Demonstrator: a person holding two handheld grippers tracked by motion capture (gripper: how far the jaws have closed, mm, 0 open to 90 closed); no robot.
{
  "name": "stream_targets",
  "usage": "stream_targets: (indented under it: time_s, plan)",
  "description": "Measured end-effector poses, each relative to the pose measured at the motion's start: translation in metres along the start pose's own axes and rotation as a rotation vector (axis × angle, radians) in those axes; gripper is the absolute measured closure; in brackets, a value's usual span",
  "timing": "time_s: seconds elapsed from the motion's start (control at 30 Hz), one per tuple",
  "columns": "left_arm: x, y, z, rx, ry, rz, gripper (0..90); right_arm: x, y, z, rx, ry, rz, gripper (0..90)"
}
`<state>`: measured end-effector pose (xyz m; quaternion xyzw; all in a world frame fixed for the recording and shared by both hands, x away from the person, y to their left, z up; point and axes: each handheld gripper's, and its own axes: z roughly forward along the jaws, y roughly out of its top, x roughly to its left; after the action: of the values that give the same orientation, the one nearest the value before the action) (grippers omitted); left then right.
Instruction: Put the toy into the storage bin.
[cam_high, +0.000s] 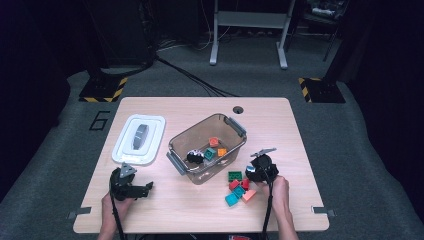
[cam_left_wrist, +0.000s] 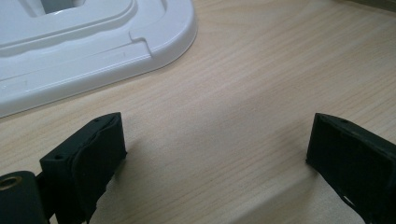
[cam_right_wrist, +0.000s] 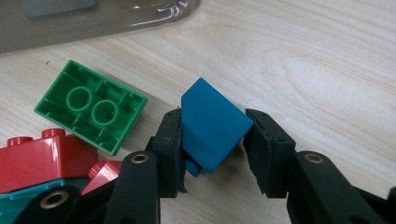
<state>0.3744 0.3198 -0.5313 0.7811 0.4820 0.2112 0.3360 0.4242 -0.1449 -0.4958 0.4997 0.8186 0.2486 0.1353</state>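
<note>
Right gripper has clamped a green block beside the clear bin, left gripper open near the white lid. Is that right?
Not quite. The block clamped in the right gripper is blue, not green, as the right gripper view shows; the green block lies loose on the table beside it. The rest holds: it is beside the clear bin, and the left gripper is open near the white lid.

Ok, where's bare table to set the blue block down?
Bare wood lies between the white lid and left gripper, and along the table's right edge. It is crowded by the loose bricks beside the clear bin, where the right gripper grips the blue block.
</note>
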Motion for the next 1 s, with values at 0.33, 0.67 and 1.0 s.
stream_targets:
  time_s: [0.33, 0.67, 1.0]
  plan:
    - [0.0, 0.0, 0.0, 0.001, 0.0, -0.001, 4.2, -0.002, -0.001, -0.003, -0.01, 0.009, 0.016, 59.3]
    - [0.0, 0.0, 0.0, 0.0, 0.0, 0.0, 4.2, -0.008, 0.004, -0.021, -0.075, 0.012, 0.042, 59.3]
    - [0.0, 0.0, 0.0, 0.001, -0.002, 0.003, 4.2, -0.013, 0.014, -0.035, -0.116, -0.002, 0.037, 59.3]
